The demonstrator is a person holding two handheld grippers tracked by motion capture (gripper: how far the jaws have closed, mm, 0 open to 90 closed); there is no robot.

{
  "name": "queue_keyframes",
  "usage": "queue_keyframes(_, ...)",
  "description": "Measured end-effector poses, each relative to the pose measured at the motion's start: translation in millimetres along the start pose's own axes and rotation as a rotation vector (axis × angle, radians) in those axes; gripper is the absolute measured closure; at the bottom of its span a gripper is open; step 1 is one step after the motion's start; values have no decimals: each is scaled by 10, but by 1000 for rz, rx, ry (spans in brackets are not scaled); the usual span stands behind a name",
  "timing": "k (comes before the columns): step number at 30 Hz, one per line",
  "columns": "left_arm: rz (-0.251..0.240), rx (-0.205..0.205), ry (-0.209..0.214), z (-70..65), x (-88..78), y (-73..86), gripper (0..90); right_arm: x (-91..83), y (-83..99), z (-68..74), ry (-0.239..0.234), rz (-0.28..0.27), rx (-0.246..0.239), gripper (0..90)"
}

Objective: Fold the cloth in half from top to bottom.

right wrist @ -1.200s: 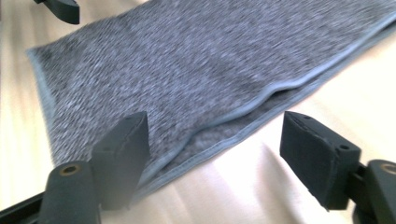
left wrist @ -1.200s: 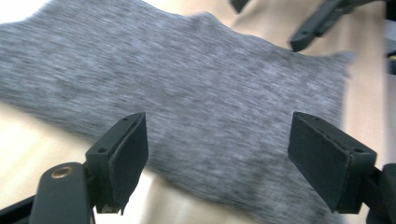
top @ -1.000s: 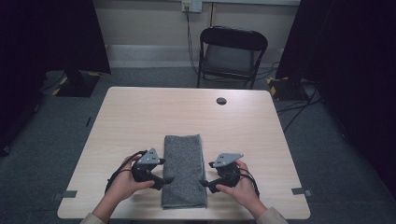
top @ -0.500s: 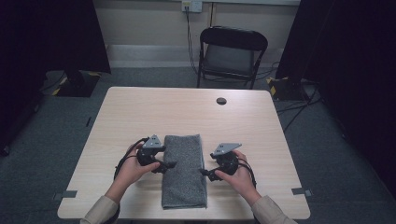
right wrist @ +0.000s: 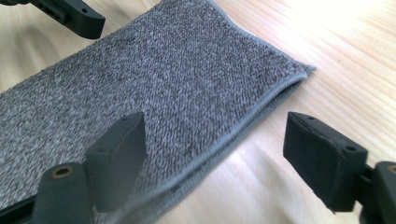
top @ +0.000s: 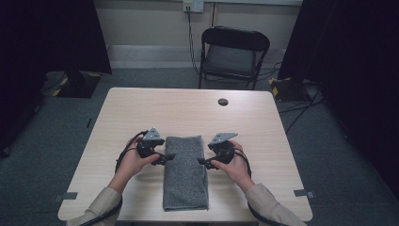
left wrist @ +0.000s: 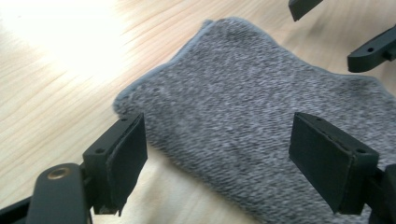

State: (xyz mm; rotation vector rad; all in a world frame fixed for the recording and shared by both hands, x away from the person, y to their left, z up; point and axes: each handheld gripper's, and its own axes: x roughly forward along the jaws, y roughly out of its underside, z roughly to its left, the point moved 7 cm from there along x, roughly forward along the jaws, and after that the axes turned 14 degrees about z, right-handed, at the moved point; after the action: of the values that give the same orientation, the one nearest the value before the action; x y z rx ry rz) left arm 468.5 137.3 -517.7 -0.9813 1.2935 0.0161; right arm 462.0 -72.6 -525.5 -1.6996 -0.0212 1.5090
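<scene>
A grey folded towel (top: 185,173) lies lengthwise on the light wooden table (top: 188,113), reaching from the middle to the near edge. My left gripper (top: 168,157) sits at the towel's left edge near its far end, open, its jaws pointing right over the cloth (left wrist: 243,116). At the opposite edge my right gripper (top: 201,162) is open too, pointing left, with the towel's folded long edge (right wrist: 233,140) running between its jaws. Nothing is gripped by either. The right gripper's jaws appear at the top right of the left gripper view, the left gripper's jaw at the top left of the right gripper view.
A small dark round disc (top: 223,101) lies near the table's far edge. A black folding chair (top: 233,54) stands behind the table. The person's forearms in pale sleeves come in at the bottom.
Both grippers have moved away from the person along the towel's sides, toward its far end. The towel has stayed in place.
</scene>
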Motion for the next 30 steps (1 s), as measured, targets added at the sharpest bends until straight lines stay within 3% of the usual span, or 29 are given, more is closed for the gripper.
queue_keyframes(3,-6,-24,-7,60,-5,1,189,34,-39,-41,6,5,4,210)
queue_keyframes(5,-12,-19,-18,90,-12,-3,189,49,-62,-84,8,-1,14,210)
queue_keyframes(10,17,-46,-27,159,23,38,192,90,-93,-212,28,-13,47,220)
queue_keyframes(16,18,-71,-42,235,97,-1,209,136,-173,-322,59,-33,79,308)
queue_keyframes(21,29,-81,-58,268,158,-50,237,196,-280,-373,107,-32,54,373)
queue_keyframes(30,30,-153,-74,412,210,-65,298,350,-373,-519,133,-10,75,459)
